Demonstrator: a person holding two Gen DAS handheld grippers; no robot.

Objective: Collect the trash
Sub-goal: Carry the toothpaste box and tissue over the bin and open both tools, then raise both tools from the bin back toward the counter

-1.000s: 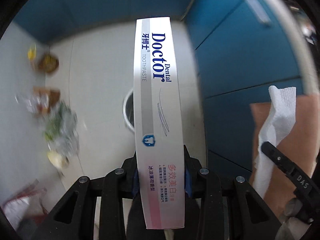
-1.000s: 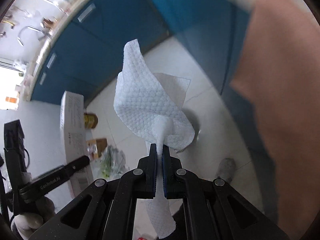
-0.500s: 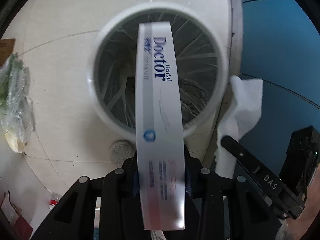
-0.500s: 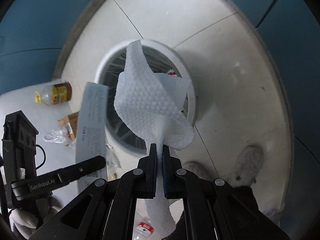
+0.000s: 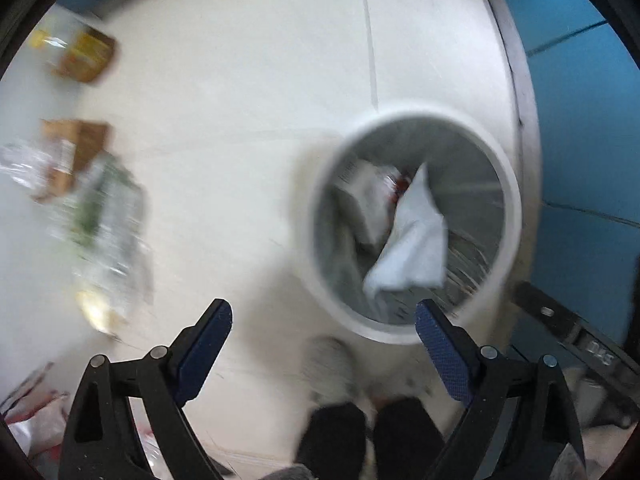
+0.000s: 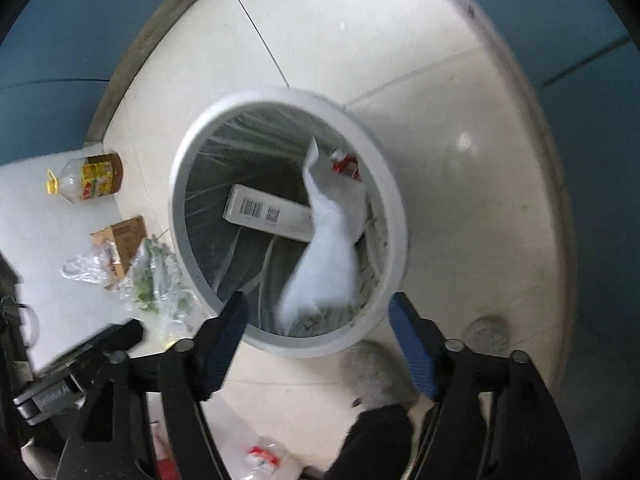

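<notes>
Both grippers (image 5: 323, 315) (image 6: 316, 304) agape, seemingly empty, over bin (image 6: 182, 216)

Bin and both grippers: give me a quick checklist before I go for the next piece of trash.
1. Left gripper empty, jaws just opened: ok.
2. Right gripper empty, jaws just opened: ok.
3. Toothpaste box inside the bin: ok.
4. Paper towel within the rim: ok, though blurred, so whether it has settled: cannot tell.
5. Trash left on the floor: not ok; oil bottle, cardboard and plastic bags lie beside the bin.
6. Shoe close to the bin: not ok, mind it.
</notes>
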